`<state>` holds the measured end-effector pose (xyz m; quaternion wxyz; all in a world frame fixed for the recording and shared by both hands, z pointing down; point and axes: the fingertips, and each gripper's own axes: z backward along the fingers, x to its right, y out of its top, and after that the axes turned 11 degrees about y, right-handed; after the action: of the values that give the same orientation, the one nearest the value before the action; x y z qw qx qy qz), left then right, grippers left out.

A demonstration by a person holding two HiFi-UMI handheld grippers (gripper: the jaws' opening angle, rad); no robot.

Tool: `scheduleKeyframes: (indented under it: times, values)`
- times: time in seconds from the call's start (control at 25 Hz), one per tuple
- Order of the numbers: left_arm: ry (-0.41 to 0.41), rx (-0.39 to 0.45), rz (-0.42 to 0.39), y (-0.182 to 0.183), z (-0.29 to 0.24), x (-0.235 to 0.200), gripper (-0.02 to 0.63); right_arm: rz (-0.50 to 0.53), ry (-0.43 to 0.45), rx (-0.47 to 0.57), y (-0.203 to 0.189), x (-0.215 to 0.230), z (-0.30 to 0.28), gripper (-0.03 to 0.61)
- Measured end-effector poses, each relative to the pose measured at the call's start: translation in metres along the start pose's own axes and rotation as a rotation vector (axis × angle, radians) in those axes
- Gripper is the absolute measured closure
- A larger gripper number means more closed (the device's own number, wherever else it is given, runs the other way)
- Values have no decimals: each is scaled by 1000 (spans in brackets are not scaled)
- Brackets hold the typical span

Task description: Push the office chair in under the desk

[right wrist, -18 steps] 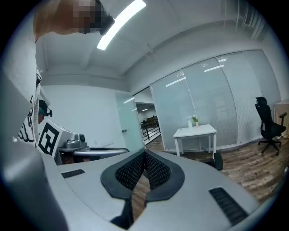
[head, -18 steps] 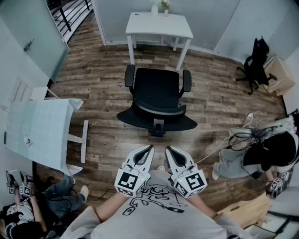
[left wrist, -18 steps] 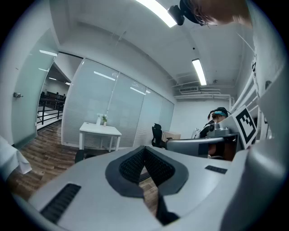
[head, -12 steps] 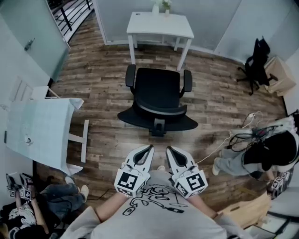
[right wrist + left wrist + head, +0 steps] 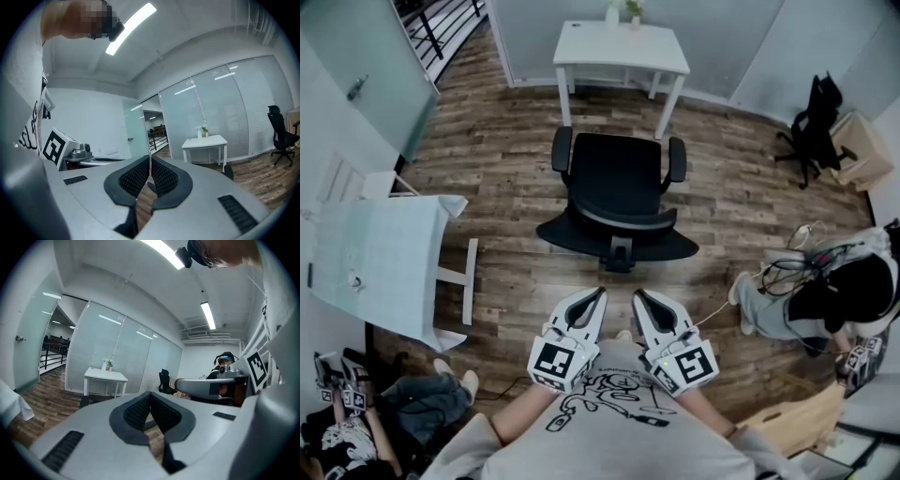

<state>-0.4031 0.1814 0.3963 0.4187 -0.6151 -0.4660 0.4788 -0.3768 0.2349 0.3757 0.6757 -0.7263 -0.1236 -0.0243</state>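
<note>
While the left gripper (image 5: 600,294) and right gripper (image 5: 639,296) hover with jaws together and empty, the office chair (image 5: 617,187) stands mid-floor, short of the white desk (image 5: 622,47) at the far wall. This looks like the approach stage, with backrest contact likely needed next.

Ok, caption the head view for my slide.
Left tool and right tool, both shut, held behind the office chair, not yet pushed under the white desk.

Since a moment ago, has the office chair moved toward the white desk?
No. The office chair stands just as far from the white desk's front legs as before, not under it.
</note>
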Motion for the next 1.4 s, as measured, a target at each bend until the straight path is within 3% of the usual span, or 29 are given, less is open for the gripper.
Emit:
scheduleKeyframes:
  times: [0.52,1.16,1.4]
  values:
    - [-19,-43,-90,-18,1,-29,607,31,-16,-33,-13,-5,-19,540]
    - [-60,-94,-94,-23,-15,-34,607,17,-63,-71,-20,9,-26,540]
    - [-45,-133,-192,-39,-41,-28,597,21,-50,-97,-29,39,-19,538]
